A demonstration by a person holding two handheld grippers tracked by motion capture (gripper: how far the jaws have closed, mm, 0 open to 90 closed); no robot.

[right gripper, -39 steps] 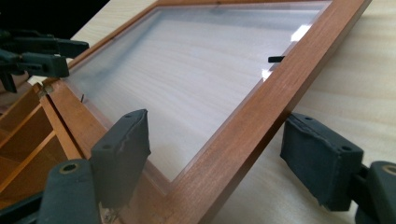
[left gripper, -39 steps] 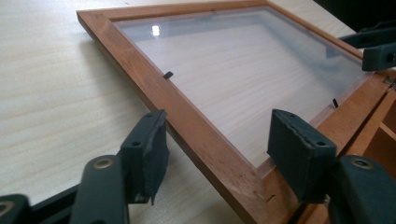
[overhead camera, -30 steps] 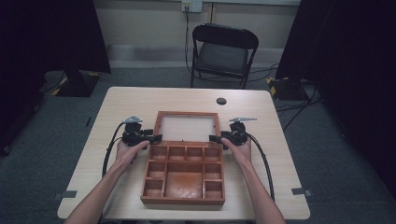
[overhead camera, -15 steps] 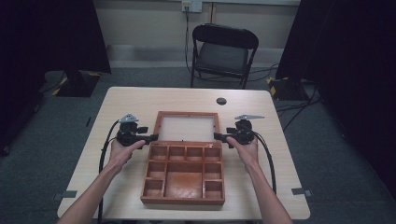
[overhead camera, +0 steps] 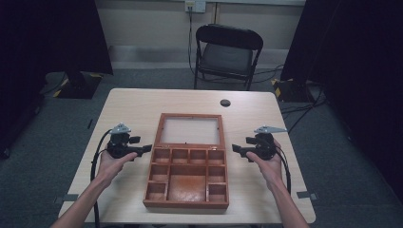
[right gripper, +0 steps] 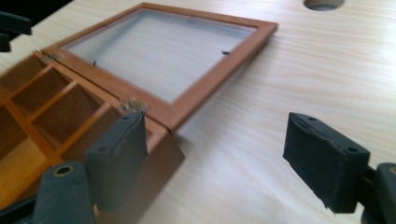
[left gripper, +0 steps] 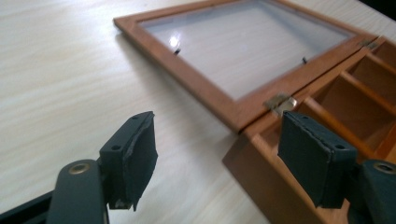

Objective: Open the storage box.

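A wooden box (overhead camera: 187, 173) sits in the middle of the table (overhead camera: 138, 104), its glass lid (overhead camera: 191, 130) folded flat on the tabletop beyond the hinges, so the compartments lie open to view. The left gripper (overhead camera: 145, 149) is held just beside the box's far left corner, jaws spread wide and gripping nothing; in the left gripper view one pad (left gripper: 135, 158) is over bare table and the other (left gripper: 310, 156) over the box's corner near a brass hinge (left gripper: 279, 101). The right gripper (overhead camera: 237, 149) is near the far right corner, apart from the box, also released and empty, with its pads well apart in the right gripper view. A round hole (overhead camera: 225, 102) marks the table beyond the lid.
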